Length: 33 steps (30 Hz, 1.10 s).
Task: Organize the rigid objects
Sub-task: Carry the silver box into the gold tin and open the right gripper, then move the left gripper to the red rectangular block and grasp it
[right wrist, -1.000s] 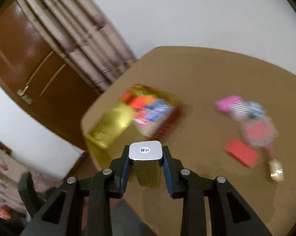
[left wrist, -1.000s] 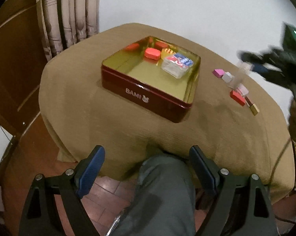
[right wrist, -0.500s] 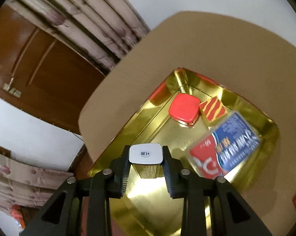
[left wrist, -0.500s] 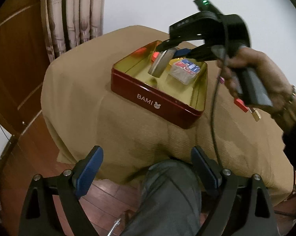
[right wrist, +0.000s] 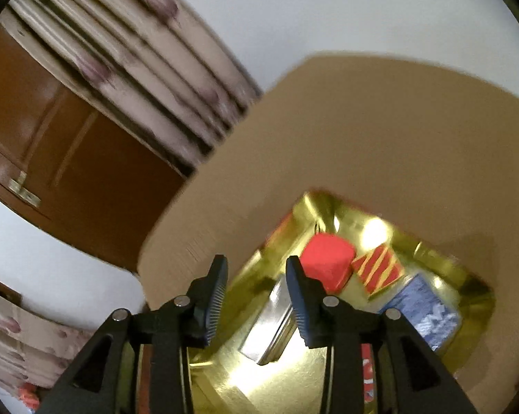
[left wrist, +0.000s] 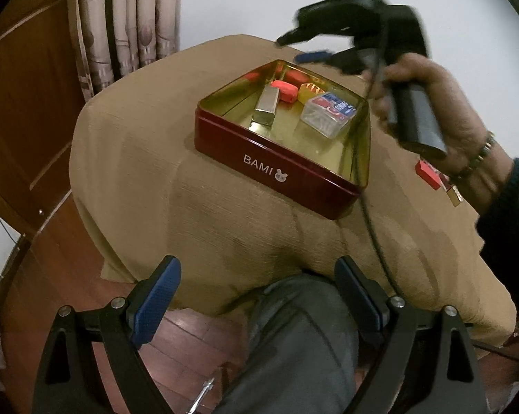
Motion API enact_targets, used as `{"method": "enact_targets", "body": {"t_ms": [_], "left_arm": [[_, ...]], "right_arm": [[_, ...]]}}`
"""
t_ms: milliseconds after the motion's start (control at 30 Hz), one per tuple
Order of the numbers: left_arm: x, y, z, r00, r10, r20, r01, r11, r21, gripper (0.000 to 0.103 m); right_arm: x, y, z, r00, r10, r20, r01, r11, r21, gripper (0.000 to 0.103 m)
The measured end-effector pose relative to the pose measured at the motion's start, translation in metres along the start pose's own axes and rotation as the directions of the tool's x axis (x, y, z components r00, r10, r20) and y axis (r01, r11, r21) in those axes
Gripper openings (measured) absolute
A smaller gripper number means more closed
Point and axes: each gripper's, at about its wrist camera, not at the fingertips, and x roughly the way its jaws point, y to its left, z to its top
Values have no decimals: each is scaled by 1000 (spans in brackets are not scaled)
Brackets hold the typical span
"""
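A red tin (left wrist: 276, 176) marked BAMI, gold inside, sits on the tan-covered table. In it lie a silver-gold block (left wrist: 266, 108), a red rounded piece (left wrist: 284, 89), a yellow-red striped piece (left wrist: 309, 90) and a clear box (left wrist: 330, 114) with a blue-red label. A hand holds my right gripper (left wrist: 295, 48) above the tin's far side. Its jaws are opening with nothing between them. In the right wrist view the right gripper (right wrist: 256, 265) hangs over the block (right wrist: 270, 324) beside the red piece (right wrist: 328, 262). My left gripper (left wrist: 256, 269) stands open and empty at the table's near edge.
A red piece (left wrist: 428, 172) and a small gold piece (left wrist: 454, 195) lie loose on the cloth right of the tin. The right gripper's cable (left wrist: 363, 179) hangs across the tin's right corner. A knee in grey trousers (left wrist: 294, 327) is under my left gripper. Curtain and wooden door stand at the left.
The right gripper carried the silver-gold block from the loose pieces over the tin, then let it go; the block now lies in the tin. The left gripper stayed put.
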Motion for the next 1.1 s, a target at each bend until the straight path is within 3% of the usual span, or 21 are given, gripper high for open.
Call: {"method": "enact_targets", "body": {"t_ms": [133,200,300,367,433,500,533,567,633,700,733,800,967,1100], "left_arm": [[-2,-5,-3,1000,8,8,-8,1000,23,88],[-3,-9,-5,1000,11,17,-11,999,40,88],[-5,-18,-9,999,26,26,-27,996,79,88],[-4,-27,-13,999,28,27,-31,994,107,88],[-3,-36,-15,999,37,26,-40,989,140,88],[-1,-47,-18,999,34,18,-37,984,173,88],[0,-53,-19,1000,25,11,-26,982,188,88],[3,-61,-18,1000,10,-1,-9,979,203,88],[7,-79,-14,999,-24,-26,29,974,226,88],[10,-99,-9,997,-61,-48,71,967,246,88],[12,-112,-5,996,-73,-49,83,963,257,88],[16,-136,3,993,-100,-59,112,954,277,88],[41,-195,35,977,-174,-124,201,944,260,88],[75,-235,67,960,-217,-175,247,953,177,88]], "right_arm": [[-63,-17,-22,989,-10,150,11,1000,-1,35],[-100,-33,-47,972,-91,216,96,995,-12,36],[-154,-77,-94,927,-243,287,244,969,32,40],[-181,-108,-121,886,-355,300,351,934,67,43],[-205,-139,-149,828,-476,296,468,878,101,43],[-231,-176,-181,741,-613,274,597,788,150,43],[-238,-188,-190,719,-641,268,623,765,161,43],[-250,-204,-202,672,-693,260,672,719,180,43],[-265,-230,-220,610,-759,230,733,650,202,43],[-273,-246,-233,574,-790,217,760,612,220,43],[-276,-251,-237,565,-796,215,765,604,224,43],[-277,-258,-245,572,-792,214,759,610,230,43],[-288,-269,-256,605,-756,249,708,654,267,46],[-291,-274,-256,630,-728,272,667,686,292,48]]}}
